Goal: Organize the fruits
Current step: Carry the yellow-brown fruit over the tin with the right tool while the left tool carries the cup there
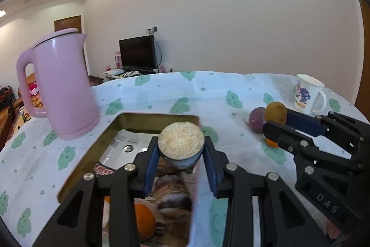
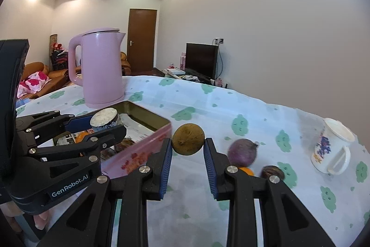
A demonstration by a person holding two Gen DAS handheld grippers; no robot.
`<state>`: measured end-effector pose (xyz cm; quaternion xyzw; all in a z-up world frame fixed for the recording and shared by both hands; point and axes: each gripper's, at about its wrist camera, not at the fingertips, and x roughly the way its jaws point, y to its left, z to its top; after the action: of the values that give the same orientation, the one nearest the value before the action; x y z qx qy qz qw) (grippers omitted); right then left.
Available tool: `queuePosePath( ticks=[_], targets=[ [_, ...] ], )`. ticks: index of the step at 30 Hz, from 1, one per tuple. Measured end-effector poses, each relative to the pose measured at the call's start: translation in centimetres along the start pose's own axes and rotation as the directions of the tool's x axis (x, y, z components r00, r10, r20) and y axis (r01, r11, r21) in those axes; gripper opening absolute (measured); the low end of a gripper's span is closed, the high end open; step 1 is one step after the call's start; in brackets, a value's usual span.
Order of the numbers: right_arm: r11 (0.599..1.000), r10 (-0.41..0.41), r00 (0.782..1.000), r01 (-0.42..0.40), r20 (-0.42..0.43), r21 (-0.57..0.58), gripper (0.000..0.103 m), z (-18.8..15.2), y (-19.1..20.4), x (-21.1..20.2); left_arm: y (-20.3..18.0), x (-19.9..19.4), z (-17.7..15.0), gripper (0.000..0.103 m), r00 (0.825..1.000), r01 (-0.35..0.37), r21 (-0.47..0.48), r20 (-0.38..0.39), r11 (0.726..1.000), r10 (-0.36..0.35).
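Cloud-print tabletop (image 2: 254, 112). Left hand-held gripper (image 1: 181, 154) clenched on cut fruit (image 1: 181, 142), directly above tin (image 1: 129, 118). Right hand-held gripper (image 2: 187, 149) clenched on brown fruit (image 2: 188, 139), just right of tin wall.

Table (image 1: 161, 94) draped in a pale cloth printed with green cloud shapes. Landmark: the open tin box (image 1: 92, 147), gold-lined, pink outer wall, resting on the cloth. Pink kettle (image 1: 60, 85) stands upright just behind the box's far left corner. Well to the right of the box, a purple fruit (image 2: 242, 152) lies on the cloth, with a small orange fruit (image 2: 246, 170) and a darker round fruit (image 2: 272, 173) close beside it. Farther right of the box, a white mug (image 2: 330, 147) with a printed pattern.
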<state>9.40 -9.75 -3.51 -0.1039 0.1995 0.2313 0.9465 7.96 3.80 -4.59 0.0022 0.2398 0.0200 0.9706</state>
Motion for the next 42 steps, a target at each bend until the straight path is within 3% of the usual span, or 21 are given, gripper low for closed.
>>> queuePosePath(
  ticks=[27, 42],
  targets=[
    [0.988, 0.132, 0.99, -0.136, -0.047, -0.073, 0.03, 2.1, 7.3, 3.9, 8.8, 0.3, 0.2, 0.038, 0.991, -0.123, -0.063, -0.069, 0.99, 0.119],
    [0.982, 0.161, 0.981, -0.17, -0.104, -0.081, 0.03, 2.0, 8.8, 5.7, 9.1, 2.0, -0.7, 0.038, 0.985, -0.115, -0.04, -0.138, 0.993, 0.108]
  ],
)
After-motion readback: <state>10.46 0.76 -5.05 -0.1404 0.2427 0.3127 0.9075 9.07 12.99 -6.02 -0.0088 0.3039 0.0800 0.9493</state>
